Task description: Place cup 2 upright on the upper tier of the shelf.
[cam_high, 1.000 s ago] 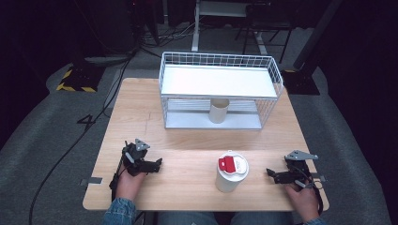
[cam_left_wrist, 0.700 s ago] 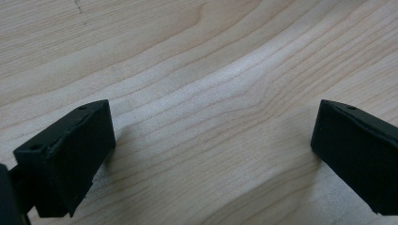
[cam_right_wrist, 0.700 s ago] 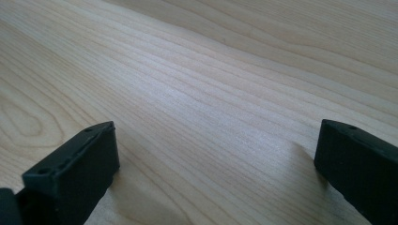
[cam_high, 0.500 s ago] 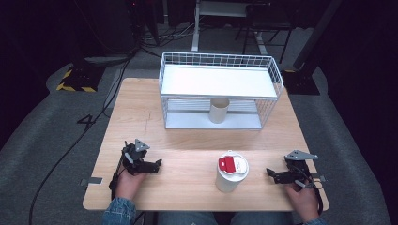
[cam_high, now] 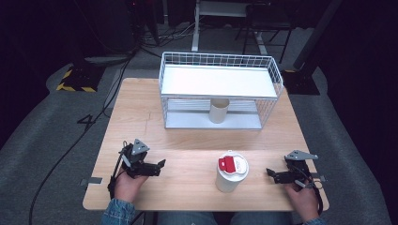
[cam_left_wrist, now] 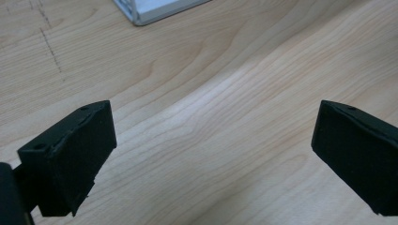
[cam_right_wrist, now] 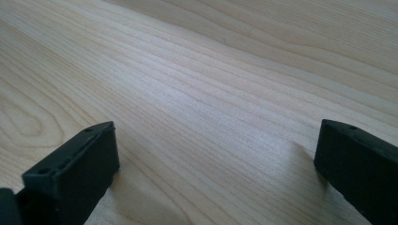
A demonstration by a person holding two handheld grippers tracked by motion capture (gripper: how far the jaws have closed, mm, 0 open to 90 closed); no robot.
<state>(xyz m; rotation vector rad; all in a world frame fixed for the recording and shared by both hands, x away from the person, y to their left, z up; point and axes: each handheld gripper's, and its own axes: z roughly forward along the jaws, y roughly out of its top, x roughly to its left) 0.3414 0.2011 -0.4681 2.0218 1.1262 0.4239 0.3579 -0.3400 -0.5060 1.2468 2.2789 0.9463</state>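
Two grippers, your left gripper [cam_high: 159,165] and right gripper [cam_high: 270,172], rest with fingers released either side of the lidded cup [cam_high: 231,170]; approach it level.

A lab or recording studio, not a home. Beyond the left gripper [cam_high: 157,165] and right gripper [cam_high: 273,174], a bare wooden table [cam_high: 187,140] stands on grey carpet [cam_high: 51,136] in a dark room. Far off to the left gripper's outer side lies a yellow-and-black hazard-striped block [cam_high: 75,79], with black cables [cam_high: 70,145] trailing across the floor. Past the table's far edge rise metal stand legs [cam_high: 195,28].
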